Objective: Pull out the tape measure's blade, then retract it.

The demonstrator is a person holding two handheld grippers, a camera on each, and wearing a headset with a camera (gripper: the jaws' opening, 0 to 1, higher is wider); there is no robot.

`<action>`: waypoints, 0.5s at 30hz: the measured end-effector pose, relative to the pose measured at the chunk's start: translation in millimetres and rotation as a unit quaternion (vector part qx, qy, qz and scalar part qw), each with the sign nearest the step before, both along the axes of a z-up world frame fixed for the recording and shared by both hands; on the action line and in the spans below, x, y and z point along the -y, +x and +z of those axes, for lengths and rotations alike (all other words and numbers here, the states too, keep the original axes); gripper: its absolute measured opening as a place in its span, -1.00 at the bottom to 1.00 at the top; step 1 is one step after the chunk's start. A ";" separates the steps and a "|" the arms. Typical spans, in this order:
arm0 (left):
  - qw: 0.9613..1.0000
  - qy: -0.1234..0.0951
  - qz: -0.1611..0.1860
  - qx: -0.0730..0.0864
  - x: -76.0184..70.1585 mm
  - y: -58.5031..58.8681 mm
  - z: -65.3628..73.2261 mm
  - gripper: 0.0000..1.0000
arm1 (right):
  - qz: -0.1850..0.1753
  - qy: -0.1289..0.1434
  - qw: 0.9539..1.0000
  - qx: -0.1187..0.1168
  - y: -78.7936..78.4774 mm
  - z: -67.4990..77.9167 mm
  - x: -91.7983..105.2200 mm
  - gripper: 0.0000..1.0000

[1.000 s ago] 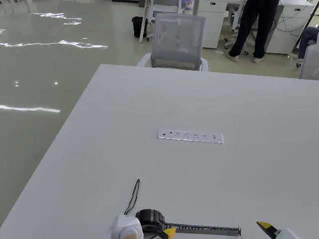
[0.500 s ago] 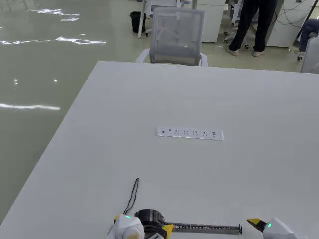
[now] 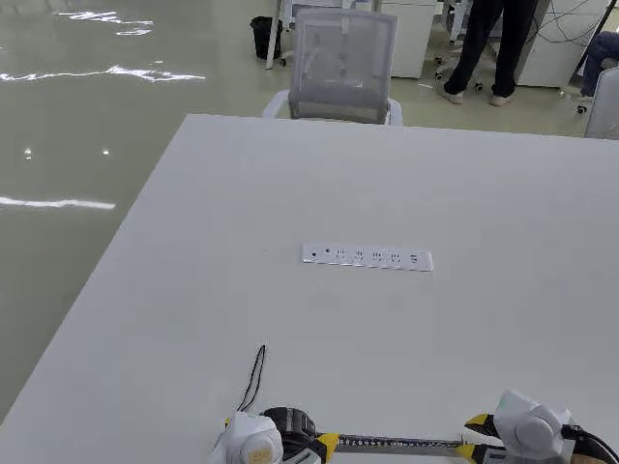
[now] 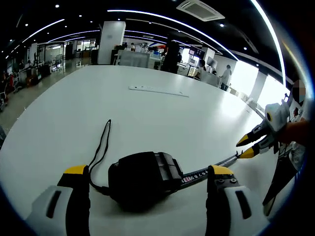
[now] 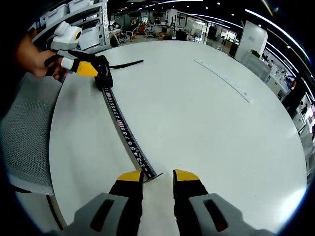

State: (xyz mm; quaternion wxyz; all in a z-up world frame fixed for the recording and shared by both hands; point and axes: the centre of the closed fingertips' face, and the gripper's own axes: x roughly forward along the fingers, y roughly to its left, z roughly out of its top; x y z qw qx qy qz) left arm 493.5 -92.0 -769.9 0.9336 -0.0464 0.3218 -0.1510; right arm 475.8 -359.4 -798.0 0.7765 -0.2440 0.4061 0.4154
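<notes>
Black tape measure (image 4: 142, 179) | blade (image 5: 125, 135) out, numerals blurred | left tongs (image 4: 147, 172) straddle it

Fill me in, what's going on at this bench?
A person is working a tape measure on a white table with two handheld grippers. The black case sits between the open jaws of the left gripper. The blade lies pulled out across the table, its end hook between the open jaws of the right gripper, not clamped.

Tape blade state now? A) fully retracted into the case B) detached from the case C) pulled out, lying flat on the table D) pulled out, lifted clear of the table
C: in the right gripper view the blade runs flat along the table from the case to its tip, between the open right claw.
</notes>
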 end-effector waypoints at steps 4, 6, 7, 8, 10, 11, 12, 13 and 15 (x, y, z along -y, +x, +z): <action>1.000 -0.001 -0.003 0.001 0.0 1.0 1.0 0.98 | 0.015 0.005 0.999 -0.038 -2.5 -2.9 -3.9 -0.53; 1.000 -0.001 -0.003 0.000 -1.2 1.4 0.7 0.98 | 0.017 0.000 0.999 -0.040 0.6 -4.4 -2.1 -0.55; 1.000 -0.001 -0.003 -0.001 -1.9 2.0 -0.2 0.98 | 0.023 -0.001 0.998 -0.051 -1.1 -5.0 -2.5 -0.57; 1.000 0.000 -0.003 -0.001 -2.4 2.1 -0.4 0.98 | 0.030 -0.005 0.998 -0.056 -2.0 -5.7 -2.6 -0.57; 1.000 0.003 -0.004 -0.002 -3.3 2.2 -0.4 0.98 | 0.051 -0.020 0.997 -0.059 -3.8 -7.1 -3.0 -0.56; 1.000 0.004 -0.005 -0.002 -3.2 2.5 0.2 0.98 | 0.056 -0.025 0.997 -0.056 -2.7 -7.7 -3.8 -0.54; 1.000 0.006 -0.007 -0.002 -3.2 3.1 -0.3 0.97 | 0.062 -0.027 0.996 -0.056 -2.9 -8.9 -6.0 -0.54; 1.000 0.007 -0.007 -0.002 -3.3 3.5 -0.7 0.96 | 0.062 -0.027 0.996 -0.057 -2.6 -10.0 -6.9 -0.55; 1.000 0.006 -0.004 -0.010 -3.3 4.1 -3.5 0.91 | 0.066 -0.029 0.996 -0.059 -2.4 -11.8 -9.5 -0.58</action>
